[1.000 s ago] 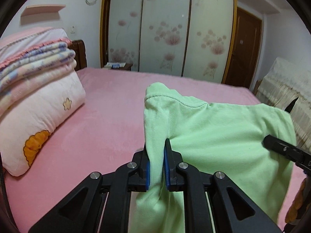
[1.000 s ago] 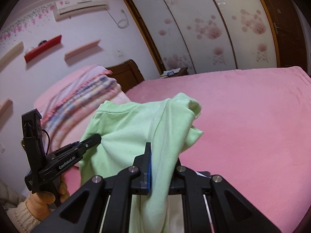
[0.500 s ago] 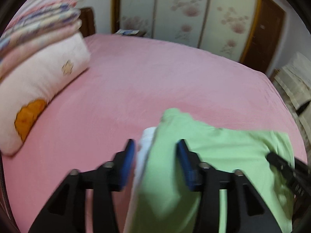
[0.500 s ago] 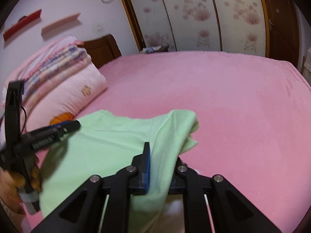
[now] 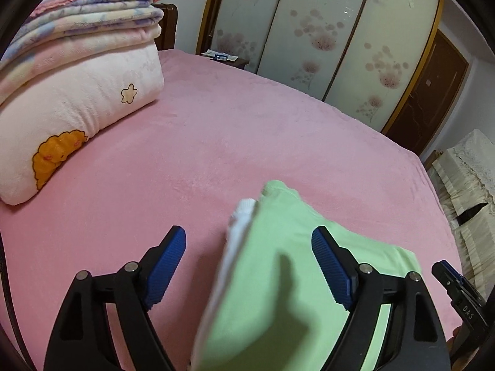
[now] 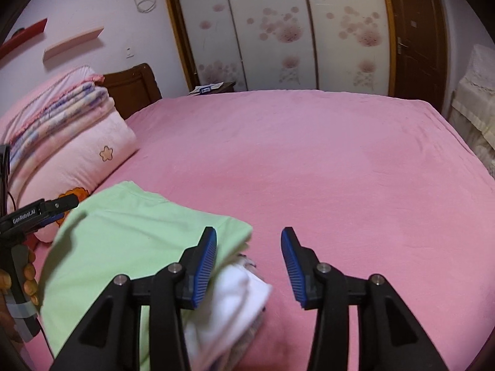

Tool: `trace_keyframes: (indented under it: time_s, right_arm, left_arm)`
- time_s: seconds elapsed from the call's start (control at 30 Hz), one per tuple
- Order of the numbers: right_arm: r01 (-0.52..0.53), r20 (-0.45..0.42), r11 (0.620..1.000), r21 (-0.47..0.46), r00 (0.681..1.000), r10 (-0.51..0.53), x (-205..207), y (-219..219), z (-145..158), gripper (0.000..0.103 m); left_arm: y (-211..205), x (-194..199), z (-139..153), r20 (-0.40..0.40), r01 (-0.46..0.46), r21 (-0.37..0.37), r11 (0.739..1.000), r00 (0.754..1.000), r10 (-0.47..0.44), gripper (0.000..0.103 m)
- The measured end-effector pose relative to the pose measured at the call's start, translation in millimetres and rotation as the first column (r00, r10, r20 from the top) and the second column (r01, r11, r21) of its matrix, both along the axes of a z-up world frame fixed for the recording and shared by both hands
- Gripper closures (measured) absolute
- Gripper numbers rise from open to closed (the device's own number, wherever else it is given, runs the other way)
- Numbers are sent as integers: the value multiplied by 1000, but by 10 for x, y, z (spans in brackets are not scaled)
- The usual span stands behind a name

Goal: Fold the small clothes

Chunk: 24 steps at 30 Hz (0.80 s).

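The green garment lies on the pink bed, its long axis running between my grippers. My left gripper is opening astride one end (pads clear); my right gripper is opening with the other end under its left finger, neither pinching.

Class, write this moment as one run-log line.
left gripper: opening, clear of green garment | right gripper: opening, nothing gripped | garment: lies on pink bed, over white cloth

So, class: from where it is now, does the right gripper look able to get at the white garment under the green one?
Probably yes: the white garment pokes out beside the green garment, just below the opening right gripper, uncovered.
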State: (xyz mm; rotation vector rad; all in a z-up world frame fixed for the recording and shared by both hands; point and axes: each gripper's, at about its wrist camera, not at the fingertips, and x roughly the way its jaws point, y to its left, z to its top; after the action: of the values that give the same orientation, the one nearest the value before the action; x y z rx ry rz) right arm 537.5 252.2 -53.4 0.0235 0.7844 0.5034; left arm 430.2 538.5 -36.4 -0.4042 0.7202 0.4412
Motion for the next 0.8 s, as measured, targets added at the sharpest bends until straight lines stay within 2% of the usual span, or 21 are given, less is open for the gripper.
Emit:
trace_keyframes:
  time_s: [0.33,0.47,0.63,0.8]
  right_arm:
    - [-21,5,999,-49,1000,21,-905,-397,647,59]
    - [-18,7,998,-54,1000,19,-1295,-571,900,59]
    - [-2,1,999,-47,1000,2,-1788,-839,1208,55]
    - [18,31,997,-80,999,-15,-2254,-1113,1492,48]
  left_arm:
    - [-1046,-752,607,-8,99,87,991,995,-99,13]
    - [-1486,-1092,891,-8,117,127,985,993,-117,3]
    - [-2055,-1536,1292,-30,133,226,965,991,-129,2]
    - [-2470,-2001,1543,-1,164,238,957,986,-168,1]
